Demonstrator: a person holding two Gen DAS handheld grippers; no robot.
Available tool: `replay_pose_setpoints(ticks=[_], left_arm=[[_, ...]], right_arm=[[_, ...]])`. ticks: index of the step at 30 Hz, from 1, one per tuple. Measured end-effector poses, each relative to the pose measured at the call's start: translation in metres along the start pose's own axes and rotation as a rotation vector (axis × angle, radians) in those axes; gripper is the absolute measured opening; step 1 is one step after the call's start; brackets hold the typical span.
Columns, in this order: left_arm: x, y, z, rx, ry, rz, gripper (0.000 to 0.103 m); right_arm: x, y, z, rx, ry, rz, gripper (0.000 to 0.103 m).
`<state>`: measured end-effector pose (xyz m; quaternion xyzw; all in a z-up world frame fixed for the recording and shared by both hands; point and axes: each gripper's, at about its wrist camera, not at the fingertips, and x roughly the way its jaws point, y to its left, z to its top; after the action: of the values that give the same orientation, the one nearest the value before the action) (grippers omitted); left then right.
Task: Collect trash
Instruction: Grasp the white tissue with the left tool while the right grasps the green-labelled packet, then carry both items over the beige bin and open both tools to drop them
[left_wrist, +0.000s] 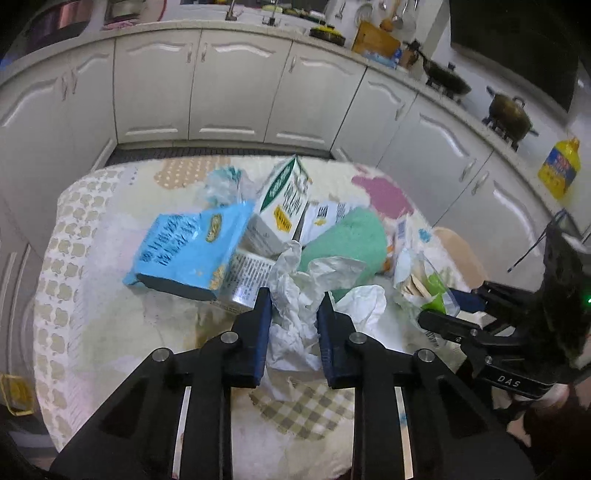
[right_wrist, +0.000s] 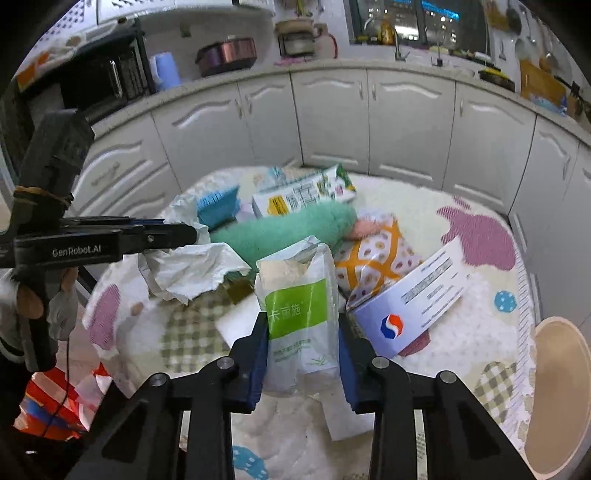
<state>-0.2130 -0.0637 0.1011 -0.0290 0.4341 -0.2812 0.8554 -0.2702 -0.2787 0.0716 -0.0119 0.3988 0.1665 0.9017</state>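
Trash lies piled on a cloth-covered round table (left_wrist: 110, 332). My left gripper (left_wrist: 294, 306) is shut on crumpled white paper (left_wrist: 295, 295); it also shows at the left of the right wrist view (right_wrist: 184, 234) with the paper (right_wrist: 192, 269) hanging from it. My right gripper (right_wrist: 302, 325) is shut on a clear plastic packet with a green label (right_wrist: 299, 310); it shows at the right of the left wrist view (left_wrist: 439, 314). A blue tissue pack (left_wrist: 184, 251), a green-and-white carton (left_wrist: 288, 195) and a green fuzzy cloth (left_wrist: 347, 240) lie behind.
A white box with a red-blue logo (right_wrist: 406, 306) and an orange patterned wrapper (right_wrist: 376, 258) lie right of the packet. A red-and-white bag (right_wrist: 55, 398) hangs below the table's left edge. White kitchen cabinets (left_wrist: 229, 92) curve behind. A beige stool (right_wrist: 557, 387) stands at right.
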Motion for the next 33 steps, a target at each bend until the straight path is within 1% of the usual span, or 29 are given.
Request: replay_pose_setpoints(ticks=[2,7,9,13,15,17,19,22,24,28,33], left_arm=[[-0.016,-0.001,0.006,-0.012,-0.023,-0.032,0.021],[-0.034,-0.003,0.022,-0.063,-0.048,-0.094,0.021],[-0.037,-0.008,0.025,-0.066,-0.053,-0.106,0.021],[-0.032,-0.024,0.032,-0.085,-0.044,-0.165,0.021],[-0.028,-0.036,0.035,-0.07,-0.046,-0.17,0.021],[-0.022,-0.056,0.039,-0.032,-0.046,-0.172,0.021],[-0.015,-0.073,0.042,-0.005,-0.037,-0.193,0.021],[0.001,-0.109,0.046,0.056,-0.024,-0.214,0.021],[0.014,-0.128,0.049,0.078,-0.013,-0.225,0.021],[0.049,-0.165,0.054,0.107,0.02,-0.231,0.021],[0.096,-0.208,0.062,0.128,0.063,-0.222,0.021]], right_arm=[[-0.012,-0.001,0.001,0.007,-0.03,-0.003,0.032],[-0.027,-0.015,0.004,0.069,-0.069,0.009,0.032],[-0.034,-0.018,0.003,0.075,-0.081,-0.005,0.032],[-0.046,-0.029,-0.001,0.102,-0.096,-0.027,0.032],[-0.053,-0.038,-0.004,0.117,-0.105,-0.047,0.032],[-0.061,-0.049,-0.007,0.133,-0.114,-0.076,0.032],[-0.067,-0.062,-0.012,0.154,-0.114,-0.105,0.032],[-0.077,-0.088,-0.025,0.212,-0.108,-0.158,0.032],[-0.084,-0.107,-0.036,0.256,-0.103,-0.198,0.032],[-0.094,-0.149,-0.06,0.37,-0.08,-0.277,0.032],[-0.101,-0.195,-0.087,0.479,-0.046,-0.35,0.032]])
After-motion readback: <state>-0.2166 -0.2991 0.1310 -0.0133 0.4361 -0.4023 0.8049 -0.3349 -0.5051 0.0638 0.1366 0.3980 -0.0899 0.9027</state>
